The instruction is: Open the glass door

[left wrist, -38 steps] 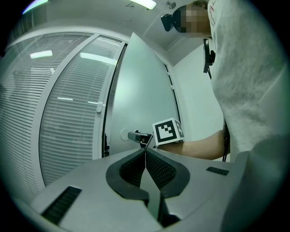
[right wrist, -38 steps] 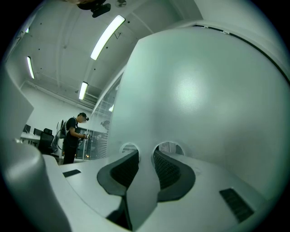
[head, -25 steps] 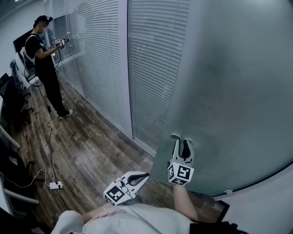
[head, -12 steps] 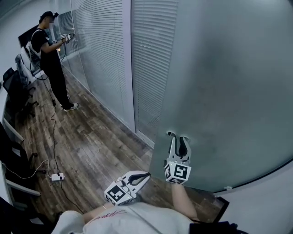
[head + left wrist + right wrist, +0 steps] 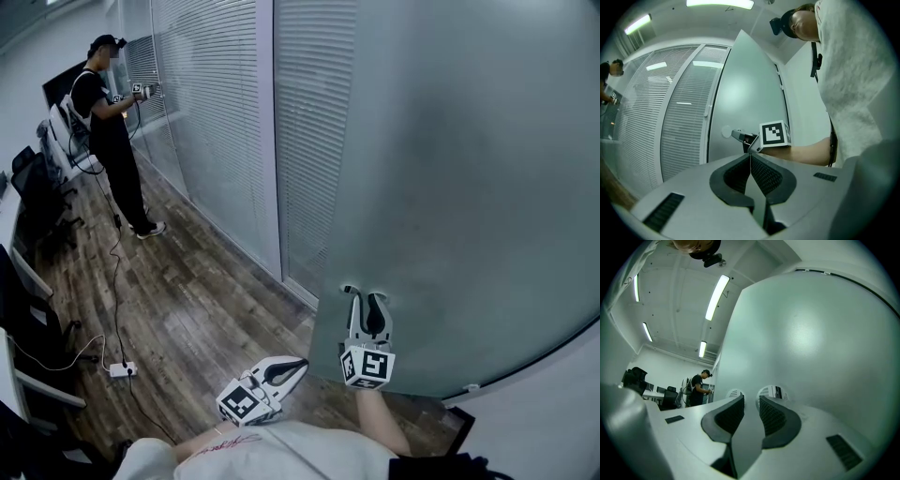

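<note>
The frosted glass door (image 5: 469,169) stands swung away from the blinds wall, and its free edge runs down to my right gripper (image 5: 367,294). That gripper points at the door and its jaws are shut on the door's edge by the handle. In the right gripper view the pane (image 5: 811,343) runs between the pads of the right gripper (image 5: 751,398), with a round handle plate (image 5: 773,392) on either face. My left gripper (image 5: 302,362) hangs low by my body, shut and empty. In its own view the left gripper (image 5: 750,155) faces the door's handle (image 5: 738,136).
A glass wall with lowered blinds (image 5: 225,122) runs along the left of the door. Another person (image 5: 117,131) stands at it further back, holding grippers. Office chairs (image 5: 37,197) line the left side. A power strip (image 5: 122,369) and its cable lie on the wooden floor (image 5: 187,291).
The door's upper edge has shifted left in the head view as my right gripper moved with it. The left gripper stayed low by my body. The person behind shifted in the picture.
</note>
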The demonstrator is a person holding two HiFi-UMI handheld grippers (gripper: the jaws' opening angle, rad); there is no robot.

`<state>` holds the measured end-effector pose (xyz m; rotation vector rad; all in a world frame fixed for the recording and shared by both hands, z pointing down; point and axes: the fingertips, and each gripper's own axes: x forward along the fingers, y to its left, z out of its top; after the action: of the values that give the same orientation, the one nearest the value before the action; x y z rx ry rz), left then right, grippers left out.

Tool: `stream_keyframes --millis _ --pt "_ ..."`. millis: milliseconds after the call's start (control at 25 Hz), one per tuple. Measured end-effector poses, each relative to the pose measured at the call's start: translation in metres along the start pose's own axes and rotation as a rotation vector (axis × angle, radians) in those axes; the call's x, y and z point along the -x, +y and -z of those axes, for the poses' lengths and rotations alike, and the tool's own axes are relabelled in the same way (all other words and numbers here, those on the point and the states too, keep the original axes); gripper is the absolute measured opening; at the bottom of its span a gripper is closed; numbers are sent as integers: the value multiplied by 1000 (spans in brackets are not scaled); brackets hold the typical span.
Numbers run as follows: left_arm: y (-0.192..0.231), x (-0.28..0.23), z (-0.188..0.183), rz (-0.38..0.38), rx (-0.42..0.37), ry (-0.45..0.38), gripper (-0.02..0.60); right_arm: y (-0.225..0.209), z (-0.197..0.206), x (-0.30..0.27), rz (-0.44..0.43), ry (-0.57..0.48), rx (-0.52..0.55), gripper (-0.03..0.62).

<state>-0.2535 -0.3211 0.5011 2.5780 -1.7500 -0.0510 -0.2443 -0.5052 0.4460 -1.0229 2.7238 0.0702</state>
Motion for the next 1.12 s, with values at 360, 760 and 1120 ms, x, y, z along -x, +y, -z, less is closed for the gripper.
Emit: stream_keyframes --millis 360,760,1120 --pt "-26 48 3 -23 16 22 18 9 -10 30 4 -6 1 112" --pt "-59 115 3 -94 56 1 18 16 -13 78 15 11 65 75" --pt "-113 149 17 -55 117 1 18 25 -19 107 -56 103 -3 41"
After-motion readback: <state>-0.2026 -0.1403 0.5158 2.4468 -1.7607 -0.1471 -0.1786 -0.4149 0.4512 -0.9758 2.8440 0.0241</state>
